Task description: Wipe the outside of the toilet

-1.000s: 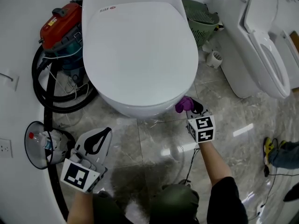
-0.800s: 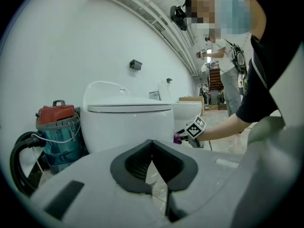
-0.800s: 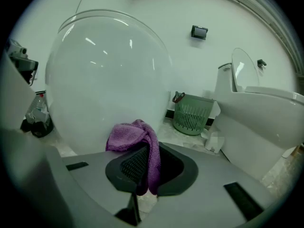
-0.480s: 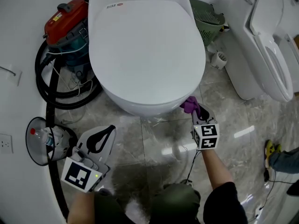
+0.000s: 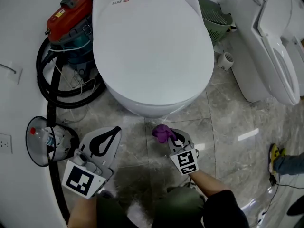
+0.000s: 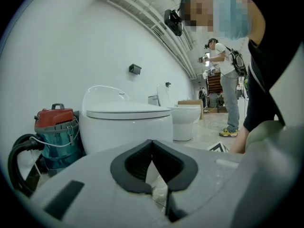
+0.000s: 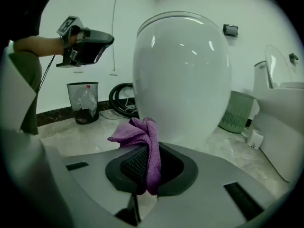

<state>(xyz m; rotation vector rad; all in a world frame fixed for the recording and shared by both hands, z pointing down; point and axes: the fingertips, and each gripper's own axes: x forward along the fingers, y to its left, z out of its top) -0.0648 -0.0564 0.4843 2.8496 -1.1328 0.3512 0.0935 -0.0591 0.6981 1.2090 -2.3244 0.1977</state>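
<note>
The right gripper (image 5: 170, 136) is clamped on a purple cloth (image 5: 163, 133). In the right gripper view the cloth is seen pinched between the two pads, with a bunched fold standing above the jaw tips and a short end hanging below them. The toilet (image 5: 152, 56) is found straight ahead of this gripper, lid down, and its rounded front fills the view beyond the cloth. The cloth is held near the front of the bowl, low over the floor (image 5: 223, 122). In the head view a gap is seen between cloth and bowl.

The left gripper (image 5: 113, 131) is held to the left of the right one, apart from it. Its jaws are closed tip to tip and nothing is caught between them. The toilet lies ahead of it and slightly to its right.

A bin (image 5: 47, 144) is set just to the left of the left gripper, and a red vacuum (image 5: 71, 18) stands farther ahead on that side. Well to the right of the right gripper a second toilet (image 5: 268, 46) is seen with its lid raised. A green basket (image 5: 213, 15) is placed between the two toilets.
</note>
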